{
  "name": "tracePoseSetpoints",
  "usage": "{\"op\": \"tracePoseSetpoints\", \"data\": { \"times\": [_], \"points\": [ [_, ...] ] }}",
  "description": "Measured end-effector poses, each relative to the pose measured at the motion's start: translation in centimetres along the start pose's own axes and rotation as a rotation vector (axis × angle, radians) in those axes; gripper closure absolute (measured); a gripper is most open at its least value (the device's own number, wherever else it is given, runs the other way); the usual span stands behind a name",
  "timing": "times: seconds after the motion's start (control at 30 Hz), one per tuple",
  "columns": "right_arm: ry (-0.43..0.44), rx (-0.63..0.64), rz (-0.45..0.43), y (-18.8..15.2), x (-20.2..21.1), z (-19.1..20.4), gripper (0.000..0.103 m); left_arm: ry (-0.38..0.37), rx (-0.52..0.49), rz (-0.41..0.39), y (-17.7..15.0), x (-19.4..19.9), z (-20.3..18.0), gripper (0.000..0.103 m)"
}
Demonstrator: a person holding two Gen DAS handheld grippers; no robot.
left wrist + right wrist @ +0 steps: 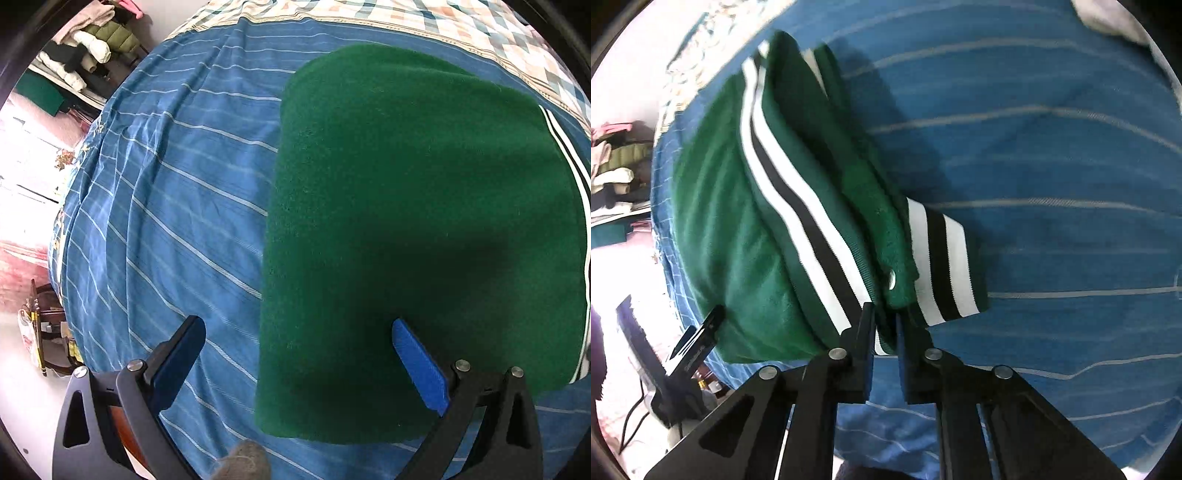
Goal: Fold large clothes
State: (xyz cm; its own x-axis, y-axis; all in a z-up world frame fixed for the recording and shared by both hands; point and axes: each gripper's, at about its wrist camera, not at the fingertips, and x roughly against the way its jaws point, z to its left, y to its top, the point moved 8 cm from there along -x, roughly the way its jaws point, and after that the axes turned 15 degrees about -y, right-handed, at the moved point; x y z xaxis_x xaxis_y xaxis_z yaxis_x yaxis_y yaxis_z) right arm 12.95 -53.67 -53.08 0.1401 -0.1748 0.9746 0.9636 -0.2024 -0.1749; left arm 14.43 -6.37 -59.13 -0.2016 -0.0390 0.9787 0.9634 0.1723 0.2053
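Note:
A green fleece jacket (417,229) with white and black striped trim lies folded into a thick bundle on the blue striped bedsheet (173,206). My left gripper (299,328) is open and empty; its jaws straddle the bundle's near left edge from above. In the right wrist view the jacket (727,229) shows its stacked layers, a striped hem band and a striped cuff (942,258). My right gripper (884,325) is shut on the near edge of the striped hem.
The blue striped sheet (1052,184) spreads to the right. A checked pillow or quilt (406,14) lies at the far end of the bed. Piled clothes (92,40) sit off the bed at the far left. A wooden stand (48,332) is beside the bed.

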Motion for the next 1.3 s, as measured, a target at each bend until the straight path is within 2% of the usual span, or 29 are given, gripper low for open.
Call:
{"op": "tracePoseSetpoints", "data": {
  "times": [0.13,0.2,0.23,0.3,0.43,0.47,0.5,0.53,0.6,0.7,0.73,0.77,0.8,0.83,0.87,0.93,0.97,1.07,1.13,1.17,1.2,1.27,1.3],
  "points": [
    [-0.083,-0.025,-0.098,0.3,2.7,-1.3,0.101,-0.039,0.020,0.013,-0.1,0.2,-0.4,0.000],
    [-0.185,-0.049,-0.109,1.0,2.6,-3.5,0.103,-0.030,0.019,0.016,0.1,0.2,-0.3,0.000],
    [-0.189,-0.066,-0.088,1.3,2.0,-4.2,0.103,-0.024,0.014,0.016,0.2,0.2,-0.1,0.000],
    [-0.117,-0.096,-0.004,1.5,0.4,-5.1,0.103,-0.042,0.025,0.015,0.4,0.2,0.2,0.000],
    [0.022,-0.073,-0.018,2.8,2.3,-3.7,0.103,-0.037,0.022,-0.003,1.0,0.8,1.0,0.000],
    [0.035,-0.063,-0.028,3.2,2.9,-3.5,0.101,-0.035,0.025,-0.009,1.1,0.9,1.1,0.000],
    [0.040,-0.046,-0.045,3.6,3.5,-2.7,0.090,-0.036,0.028,-0.010,1.2,1.0,1.2,0.000],
    [0.051,-0.023,-0.062,4.0,3.8,-1.9,0.065,-0.039,0.033,-0.009,1.2,1.0,1.4,0.000],
    [0.080,0.016,-0.077,4.6,3.9,0.2,0.034,-0.043,0.045,-0.007,1.3,1.0,1.5,0.000],
    [0.105,0.082,-0.047,4.9,2.7,2.8,0.034,-0.040,0.047,-0.009,1.5,1.1,1.5,0.000],
    [0.080,0.113,-0.038,4.8,1.7,3.6,0.036,-0.036,0.045,-0.010,1.5,1.1,1.4,0.000],
    [0.059,0.142,-0.036,4.7,1.3,4.4,0.044,-0.034,0.043,-0.010,1.5,1.0,1.4,0.000],
    [0.002,0.170,-0.035,4.4,0.7,4.9,0.082,-0.033,0.041,-0.008,1.5,0.9,1.3,0.000],
    [-0.031,0.168,-0.050,4.4,0.6,5.0,0.096,-0.032,0.038,-0.003,1.4,0.8,1.3,0.000],
    [-0.049,0.153,-0.084,4.5,1.4,4.8,0.100,-0.033,0.037,-0.001,1.4,0.9,1.3,0.000],
    [-0.086,0.114,-0.183,5.0,4.0,3.8,0.100,-0.032,0.033,-0.013,1.4,1.2,1.4,0.000],
    [-0.082,0.086,-0.206,5.0,5.0,2.8,0.101,-0.031,0.031,-0.020,1.3,1.4,1.6,0.000],
    [-0.124,0.068,-0.125,4.4,2.4,1.0,0.101,-0.040,0.038,-0.020,1.1,1.2,1.9,0.000],
    [-0.173,0.152,-0.066,4.1,0.6,1.9,0.100,-0.033,0.040,-0.002,1.1,1.1,2.1,0.000],
    [-0.191,0.182,-0.066,4.2,0.8,2.2,0.100,-0.033,0.040,-0.002,1.1,1.3,2.2,0.000],
    [-0.186,0.182,-0.064,4.6,1.5,2.5,0.100,-0.028,0.039,-0.010,1.3,1.7,2.5,0.000],
    [-0.099,0.133,-0.072,5.6,3.6,2.9,0.094,-0.010,0.031,-0.039,1.7,2.8,3.0,0.000],
    [-0.065,0.111,-0.088,6.1,4.7,2.8,0.084,0.001,0.028,-0.048,1.9,3.2,3.4,0.000]
  ]
}}
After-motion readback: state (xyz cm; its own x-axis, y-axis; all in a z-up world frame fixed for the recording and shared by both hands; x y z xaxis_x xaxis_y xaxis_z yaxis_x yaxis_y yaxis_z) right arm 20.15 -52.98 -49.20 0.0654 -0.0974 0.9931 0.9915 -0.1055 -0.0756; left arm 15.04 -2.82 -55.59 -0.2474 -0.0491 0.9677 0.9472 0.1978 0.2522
